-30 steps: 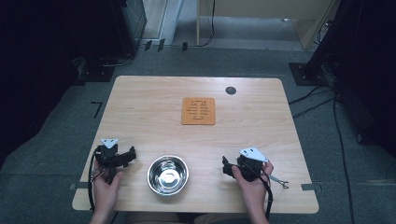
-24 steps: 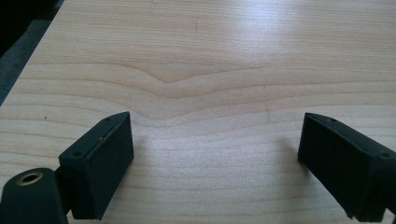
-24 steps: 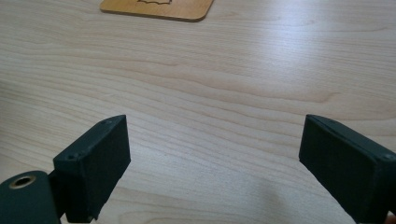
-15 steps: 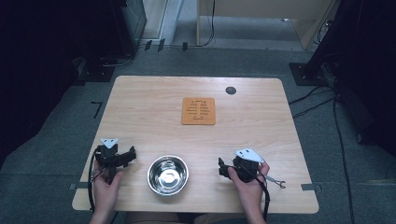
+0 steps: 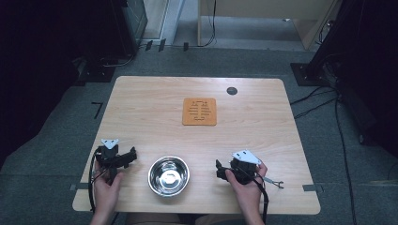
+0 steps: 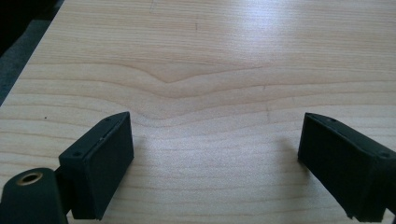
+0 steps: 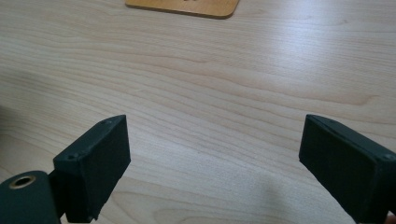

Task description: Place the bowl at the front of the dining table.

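Observation:
A shiny steel bowl [image 5: 169, 176] sits near the table's front edge, between my two hands. My left gripper [image 5: 132, 156] lies just left of the bowl, held low over the wood; its jaws stand wide apart with bare table between them [image 6: 215, 154]. My right gripper [image 5: 218, 169] is to the right of the bowl, pointing toward it, and is also open with nothing between its jaws [image 7: 215, 163]. An orange slotted mat [image 5: 200, 111] lies flat at the table's middle; its near edge [image 7: 182, 8] shows at the top of the right gripper view.
A small dark round grommet [image 5: 232, 90] is set in the wooden table [image 5: 263, 131] near its far right. Cables run over the grey floor to the right, and dark equipment stands around the table's far side.
My right gripper has shifted a little to the left and toward the front edge, closer to the bowl. The left gripper, the bowl and the mat have not moved.

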